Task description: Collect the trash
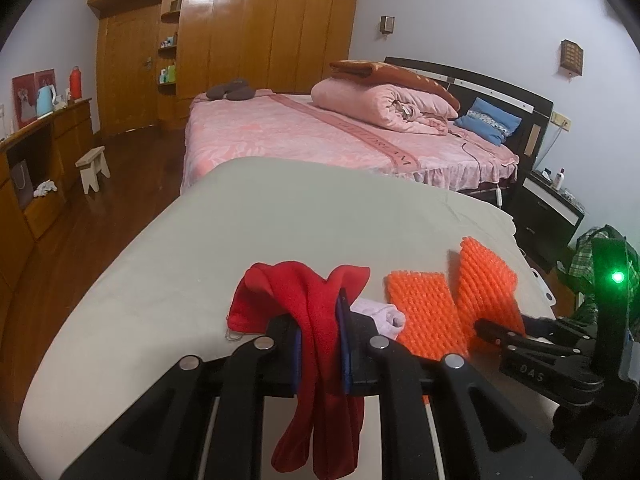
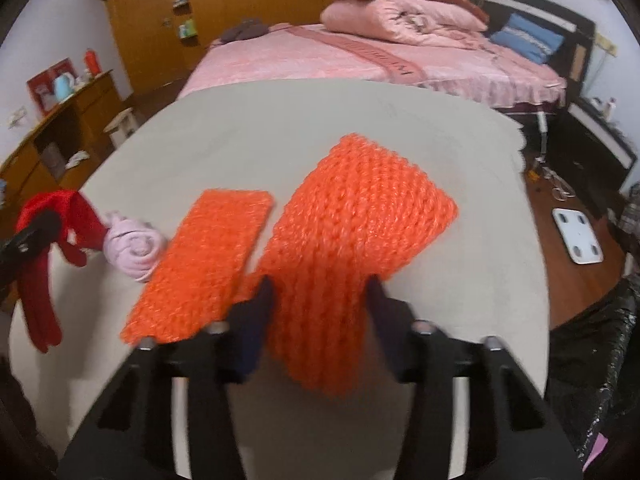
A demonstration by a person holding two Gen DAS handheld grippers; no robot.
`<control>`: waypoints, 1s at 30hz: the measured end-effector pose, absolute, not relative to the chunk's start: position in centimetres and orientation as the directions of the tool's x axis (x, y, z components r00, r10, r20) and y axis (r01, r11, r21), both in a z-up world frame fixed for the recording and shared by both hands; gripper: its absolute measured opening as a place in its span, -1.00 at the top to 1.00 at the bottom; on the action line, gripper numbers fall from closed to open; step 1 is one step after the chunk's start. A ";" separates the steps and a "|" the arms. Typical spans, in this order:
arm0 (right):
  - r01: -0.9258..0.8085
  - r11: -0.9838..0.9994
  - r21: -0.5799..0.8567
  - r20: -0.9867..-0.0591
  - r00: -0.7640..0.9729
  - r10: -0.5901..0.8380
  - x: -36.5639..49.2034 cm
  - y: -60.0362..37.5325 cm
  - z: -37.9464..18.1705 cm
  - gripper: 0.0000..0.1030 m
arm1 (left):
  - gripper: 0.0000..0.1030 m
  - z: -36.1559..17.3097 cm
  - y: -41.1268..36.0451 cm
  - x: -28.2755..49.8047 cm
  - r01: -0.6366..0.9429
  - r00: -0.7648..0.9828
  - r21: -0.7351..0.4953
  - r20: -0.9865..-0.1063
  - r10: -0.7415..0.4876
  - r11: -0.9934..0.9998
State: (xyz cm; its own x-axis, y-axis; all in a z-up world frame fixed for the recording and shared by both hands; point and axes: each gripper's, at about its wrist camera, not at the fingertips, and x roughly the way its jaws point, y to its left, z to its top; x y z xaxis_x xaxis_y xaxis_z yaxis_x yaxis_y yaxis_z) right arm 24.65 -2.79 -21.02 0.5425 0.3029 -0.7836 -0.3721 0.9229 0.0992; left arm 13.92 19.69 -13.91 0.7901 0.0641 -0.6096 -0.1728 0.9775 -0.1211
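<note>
Left tongs (image 1: 320,344) clamped on a limp red fleece cloth (image 1: 320,320), lifted off the grey-covered tabletop (image 1: 160,260). Right tongs (image 2: 320,300) pinching the near edge of an orange knitted piece (image 2: 352,220). Between them, a rolled pale pink cloth (image 2: 132,248) resting on the tabletop.

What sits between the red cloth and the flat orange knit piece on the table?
A rolled pale pink cloth lies between the red cloth and the flat orange knit piece, clearest in the right wrist view.
</note>
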 end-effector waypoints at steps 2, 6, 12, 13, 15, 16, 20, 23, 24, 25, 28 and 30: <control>-0.388 0.914 0.120 -0.783 0.529 0.327 24.4 -2.7 -20.6 0.46 | 0.72 -13.8 19.5 13.8 -0.169 0.793 -0.120 -0.607 0.063 0.978; -0.396 0.908 0.135 -0.774 0.530 0.346 23.6 -3.0 -19.7 0.47 | 0.72 -13.2 19.2 13.4 -0.161 0.801 -0.118 -0.595 0.060 0.980; -0.401 0.906 0.131 -0.751 0.557 0.355 22.1 -4.1 -17.3 0.47 | 0.72 -11.7 18.6 12.6 -0.150 0.819 -0.124 -0.572 0.053 0.981; -0.403 0.906 0.132 -0.745 0.563 0.359 21.9 -4.3 -16.8 0.47 | 0.72 -11.3 18.3 12.4 -0.146 0.823 -0.123 -0.565 0.052 0.982; -0.406 0.904 0.137 -0.733 0.572 0.368 21.4 -4.7 -16.0 0.46 | 0.72 -10.7 17.9 12.1 -0.141 0.829 -0.122 -0.556 0.050 0.983; -0.409 0.902 0.138 -0.727 0.577 0.372 21.1 -4.9 -15.5 0.46 | 0.72 -10.4 17.6 12.0 -0.138 0.832 -0.122 -0.553 0.048 0.983; -0.418 0.898 0.139 -0.708 0.592 0.385 19.9 -5.5 -14.0 0.46 | 0.72 -9.1 16.7 11.4 -0.121 0.843 -0.125 -0.536 0.036 0.985; -0.422 0.895 0.143 -0.697 0.599 0.394 19.0 -6.0 -13.0 0.46 | 0.72 -8.2 15.9 10.9 -0.107 0.852 -0.127 -0.523 0.026 0.986; -0.423 0.895 0.143 -0.694 0.601 0.396 18.7 -6.1 -12.8 0.46 | 0.72 -7.9 15.6 10.7 -0.103 0.854 -0.128 -0.519 0.022 0.986; -0.423 0.894 0.145 -0.691 0.604 0.398 18.4 -6.3 -12.4 0.46 | 0.72 -7.6 15.3 10.5 -0.098 0.857 -0.129 -0.516 0.018 0.987; -0.423 0.894 0.150 -0.680 0.612 0.404 17.7 -7.1 -11.6 0.47 | 0.72 -7.1 14.6 10.1 -0.085 0.861 -0.131 -0.508 0.007 0.988; -0.422 0.894 0.149 -0.674 0.619 0.404 17.2 -7.7 -11.1 0.46 | 0.72 -6.7 13.8 9.9 -0.073 0.864 -0.130 -0.503 -0.003 0.989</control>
